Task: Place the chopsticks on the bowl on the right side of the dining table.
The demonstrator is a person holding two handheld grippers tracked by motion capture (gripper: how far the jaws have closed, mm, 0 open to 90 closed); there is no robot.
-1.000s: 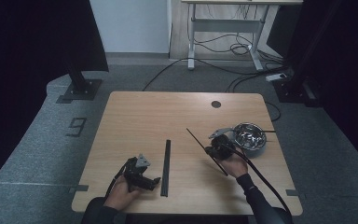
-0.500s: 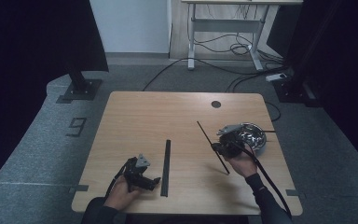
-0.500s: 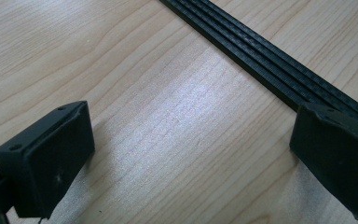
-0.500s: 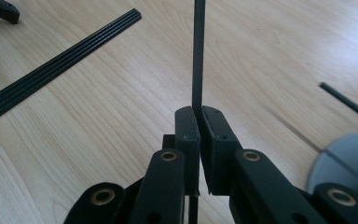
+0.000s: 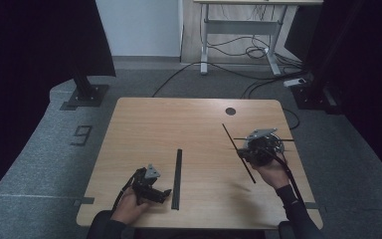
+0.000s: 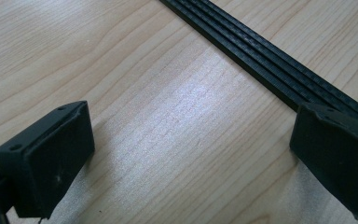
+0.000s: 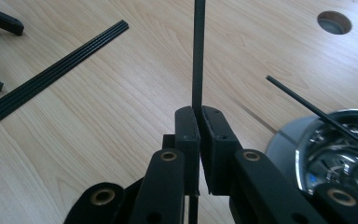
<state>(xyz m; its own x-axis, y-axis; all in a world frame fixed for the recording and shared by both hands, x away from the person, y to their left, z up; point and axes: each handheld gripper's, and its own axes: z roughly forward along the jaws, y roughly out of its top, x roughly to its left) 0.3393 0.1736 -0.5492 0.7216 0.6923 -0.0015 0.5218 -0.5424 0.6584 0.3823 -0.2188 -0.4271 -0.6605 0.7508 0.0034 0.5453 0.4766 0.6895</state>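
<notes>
High view: right tongs (image 5: 251, 149) sit at the right side of the counter (image 5: 189, 119), closed on a thin black rod (image 5: 238, 153). Rod runs diagonally, one end past the tongs toward the far side, other end toward the person. Right gripper view: jaws pressed together w/ the rod (image 7: 198, 51) clamped between them, rod extending straight ahead of the tongs (image 7: 199, 122) over the wood. Metal bowl (image 7: 335, 144) lies just right of the jaws; a second thin rod (image 7: 307, 109) rests across its rim. Bowl (image 5: 274, 144) in high view sits directly behind the right tongs, partly hidden by them. Round hole (image 5: 230, 111) in the counter lies farther off, ahead of the tongs.

Left tongs (image 5: 155, 191) are near the front edge, held low, jaws wide apart, nothing between them. Flat black ribbed strip (image 5: 178, 177) lies just right of the left tongs, lengthwise on the counter. Left gripper view: strip (image 6: 261, 51) passes ahead of and beside the right-hand jaw; cannot tell if jaw touches it. Bare wood between the jaws of these tongs (image 6: 191, 154). Left and right tongs are well apart.
</notes>
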